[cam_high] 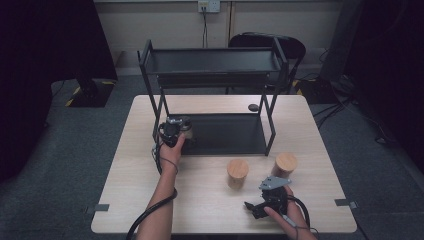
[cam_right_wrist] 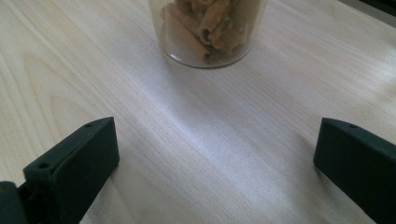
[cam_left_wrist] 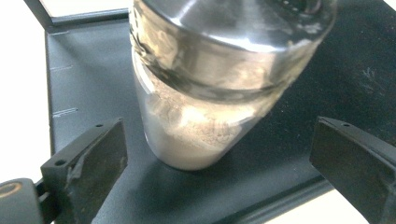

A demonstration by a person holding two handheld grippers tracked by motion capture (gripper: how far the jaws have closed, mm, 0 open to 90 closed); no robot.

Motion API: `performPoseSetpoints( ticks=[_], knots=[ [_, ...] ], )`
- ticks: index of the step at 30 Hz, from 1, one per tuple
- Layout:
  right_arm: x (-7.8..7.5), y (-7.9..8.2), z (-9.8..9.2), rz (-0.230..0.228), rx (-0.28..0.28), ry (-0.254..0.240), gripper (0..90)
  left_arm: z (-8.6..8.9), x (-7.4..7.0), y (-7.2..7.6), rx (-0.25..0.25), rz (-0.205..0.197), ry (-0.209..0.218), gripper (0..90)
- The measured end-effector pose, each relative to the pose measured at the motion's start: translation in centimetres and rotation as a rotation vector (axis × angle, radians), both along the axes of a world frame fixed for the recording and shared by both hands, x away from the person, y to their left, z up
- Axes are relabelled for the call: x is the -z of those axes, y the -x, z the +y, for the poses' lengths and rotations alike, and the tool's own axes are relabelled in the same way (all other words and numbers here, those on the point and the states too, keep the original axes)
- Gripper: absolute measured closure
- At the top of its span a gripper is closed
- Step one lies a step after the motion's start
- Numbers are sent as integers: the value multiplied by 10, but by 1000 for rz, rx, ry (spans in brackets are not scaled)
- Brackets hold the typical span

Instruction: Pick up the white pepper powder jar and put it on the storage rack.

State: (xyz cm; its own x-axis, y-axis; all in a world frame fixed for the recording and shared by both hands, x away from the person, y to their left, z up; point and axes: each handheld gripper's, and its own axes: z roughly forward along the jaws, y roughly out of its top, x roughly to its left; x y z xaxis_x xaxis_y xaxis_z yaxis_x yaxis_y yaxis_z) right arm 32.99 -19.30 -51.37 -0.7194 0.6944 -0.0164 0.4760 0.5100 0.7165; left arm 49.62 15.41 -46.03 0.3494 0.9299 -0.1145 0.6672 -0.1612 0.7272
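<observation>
Left gripper [cam_high: 181,131] at centre-left, jaws spread wide either side of the powder jar [cam_left_wrist: 210,88], not pinching it; jar stands on rack's lower shelf [cam_left_wrist: 327,70]. Right gripper [cam_high: 256,207] lower right, released, pasta jar [cam_right_wrist: 208,30] ahead on surface [cam_right_wrist: 196,140].

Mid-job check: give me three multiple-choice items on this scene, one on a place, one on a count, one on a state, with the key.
1. Where does the powder jar stand?
A. on the rack's lower shelf
B. on the rack's top shelf
C. on the floor

2. How many wooden-lidded jars stand on the table?
A. one
B. two
C. four

3. How is the left gripper?
A. clamped on the jar
B. open, jaws clear of the jar
C. shut on nothing

Key: 1 A, the left gripper view shows the jar on the dark tray at table level. 2 B, one jar and another stand in front of the rack. 3 B, gaps show on both sides.
</observation>
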Motion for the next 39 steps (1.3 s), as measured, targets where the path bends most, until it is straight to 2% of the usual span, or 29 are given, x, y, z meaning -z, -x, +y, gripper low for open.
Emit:
performPoseSetpoints(
  ticks=[25,39],
  knots=[
    [0,0,0,0,0,0,0,-3,3,14,49,-5,29,41],
    [0,0,0,0,0,0,0,-5,0,23,80,-22,49,37]
  ],
)
